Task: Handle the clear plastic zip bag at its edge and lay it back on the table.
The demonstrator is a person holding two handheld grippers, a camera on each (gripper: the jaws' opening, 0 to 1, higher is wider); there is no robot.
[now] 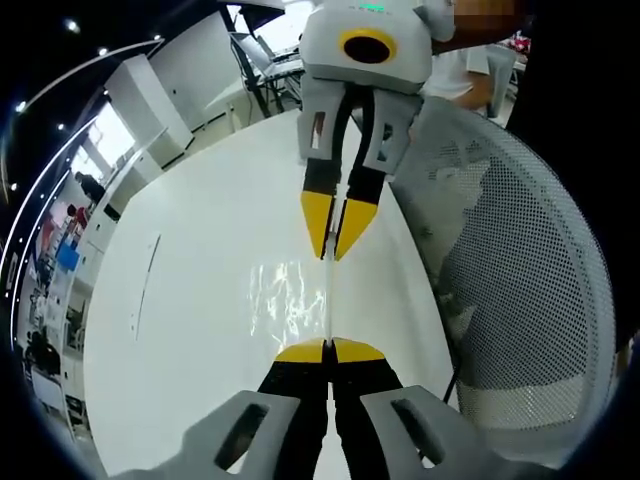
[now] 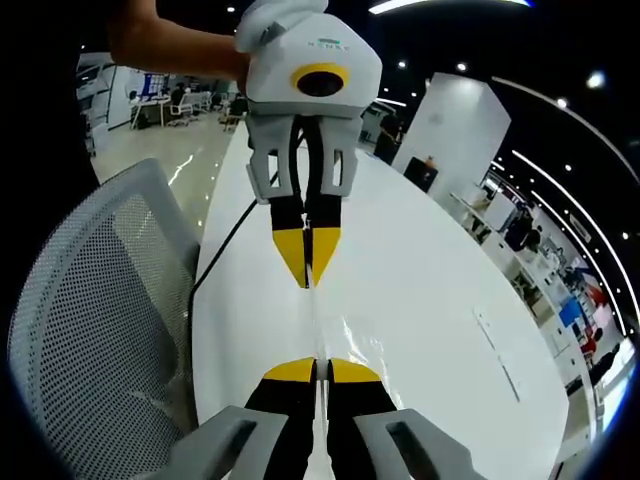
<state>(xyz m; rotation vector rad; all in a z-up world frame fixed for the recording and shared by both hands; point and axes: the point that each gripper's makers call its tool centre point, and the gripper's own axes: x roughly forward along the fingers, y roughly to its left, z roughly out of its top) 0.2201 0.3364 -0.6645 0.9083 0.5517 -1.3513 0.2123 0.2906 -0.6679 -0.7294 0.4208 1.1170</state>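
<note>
Now the clear zip bag point(image 1: 290, 300) hangs stretched lengthwise between the left gripper point(image 1: 328, 349) and right gripper point(image 2: 314, 368), each apparently pinched closed on an opposite edge, just above the white table point(image 1: 200, 260), equally near both.

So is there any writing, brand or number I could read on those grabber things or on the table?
Faint lettering on the white housing of the left gripper, above its yellow-ringed lens, seen in the right gripper view: too small and blurred to read.
Thin strip lying on the white table: no legible text.
Clear plastic zip bag: no print visible.
Right gripper: no lettering visible, a green light at its top.
Distant shelves: signs too blurred to read.
</note>
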